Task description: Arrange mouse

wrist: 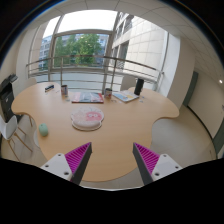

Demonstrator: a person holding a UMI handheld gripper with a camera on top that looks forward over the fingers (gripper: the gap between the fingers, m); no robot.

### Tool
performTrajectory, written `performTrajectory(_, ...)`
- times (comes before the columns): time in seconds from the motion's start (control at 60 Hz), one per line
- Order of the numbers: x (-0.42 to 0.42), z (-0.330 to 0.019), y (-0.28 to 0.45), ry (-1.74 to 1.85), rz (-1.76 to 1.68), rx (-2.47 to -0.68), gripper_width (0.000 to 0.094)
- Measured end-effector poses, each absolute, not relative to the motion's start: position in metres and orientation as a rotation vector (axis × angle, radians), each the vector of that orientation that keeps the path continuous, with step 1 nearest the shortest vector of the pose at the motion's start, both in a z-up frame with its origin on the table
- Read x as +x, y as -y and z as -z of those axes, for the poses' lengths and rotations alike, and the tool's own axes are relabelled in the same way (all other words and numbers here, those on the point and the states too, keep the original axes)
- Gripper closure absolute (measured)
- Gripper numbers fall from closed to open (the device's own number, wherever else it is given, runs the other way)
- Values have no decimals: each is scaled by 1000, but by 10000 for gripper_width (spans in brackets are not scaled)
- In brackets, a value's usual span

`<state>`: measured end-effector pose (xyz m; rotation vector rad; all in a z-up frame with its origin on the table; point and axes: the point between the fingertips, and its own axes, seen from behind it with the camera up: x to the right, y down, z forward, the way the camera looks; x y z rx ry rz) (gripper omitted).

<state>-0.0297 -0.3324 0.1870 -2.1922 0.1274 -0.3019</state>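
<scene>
Gripper view, gripper [112, 160]: the jaws are held wide apart with nothing between them, and only bare wood is seen in the gap.
Gripper view, pads [76, 158]: magenta, ridged, one borne on each finger.
Gripper view, table [120, 130]: a rounded wooden top is spread ahead of the fingers.
Gripper view, round container [87, 119]: set on the table beyond the fingers, pinkish inside (contents cannot be made out).
Gripper view, mouse [43, 129]: possibly the small pale green object near the table's edge, beside the round container; too small for certainty.
Gripper view, far things: a book [87, 97] and a laptop [127, 95] are laid near the far edge.
Gripper view, windows [82, 45]: trees are seen through them.
</scene>
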Motion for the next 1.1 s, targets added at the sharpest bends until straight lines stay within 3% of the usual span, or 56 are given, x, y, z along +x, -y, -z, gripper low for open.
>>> performTrajectory(0.117,-40,-169,336,-102,288,-2226,87)
performTrajectory(0.233,-73,-128,340,-71,235,-2286,87)
performTrajectory(0.5,-221,-48,304,61,28,-2382,86)
performTrajectory(0.783,-341,-9,180,61,-28,-2329,87)
performTrajectory(1.1,-348,16,88,74,88,-2339,109)
